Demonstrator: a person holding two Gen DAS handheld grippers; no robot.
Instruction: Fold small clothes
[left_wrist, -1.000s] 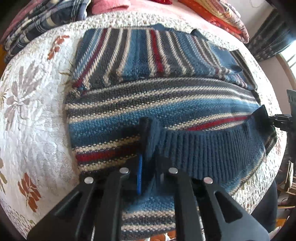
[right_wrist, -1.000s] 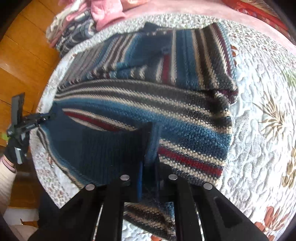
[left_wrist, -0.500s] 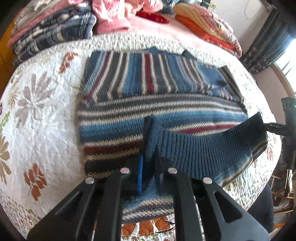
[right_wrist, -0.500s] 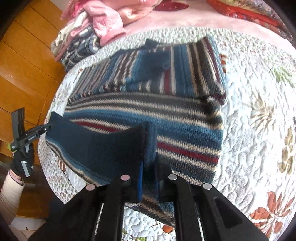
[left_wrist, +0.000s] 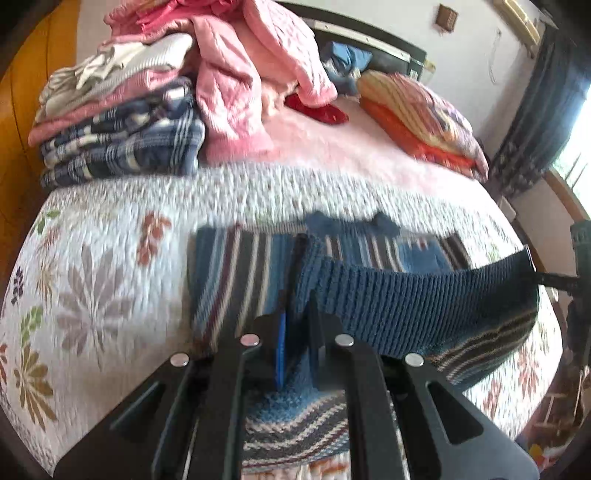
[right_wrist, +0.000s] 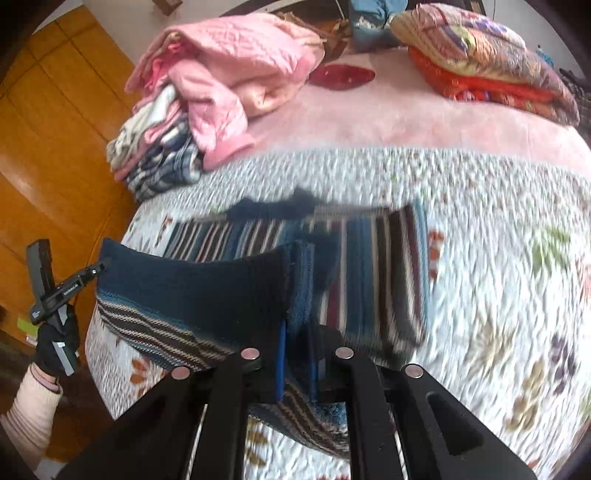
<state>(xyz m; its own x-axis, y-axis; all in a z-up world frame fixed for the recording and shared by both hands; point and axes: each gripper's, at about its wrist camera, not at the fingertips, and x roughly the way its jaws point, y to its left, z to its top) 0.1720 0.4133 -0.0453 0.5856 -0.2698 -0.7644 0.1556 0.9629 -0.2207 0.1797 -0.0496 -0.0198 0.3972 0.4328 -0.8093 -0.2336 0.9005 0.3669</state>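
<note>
A blue knit sweater with red, cream and grey stripes lies on the quilted bed. Its ribbed blue hem is lifted and stretched between both grippers. My left gripper is shut on the hem's left corner. On the right corner my right gripper is shut. Each gripper shows in the other's view: the right one at the far right, the left one at the far left, held by a gloved hand. The sweater's lower body hangs under the hem and hides part of the folded top.
White floral quilt covers the near bed. A stack of folded clothes with pink garments on top sits back left. A folded striped blanket lies back right. Wooden wall panels stand left.
Both grippers have risen and carried the hem forward over the sweater toward its collar. More of the far bed and clothes piles has come into view. Both stay shut.
</note>
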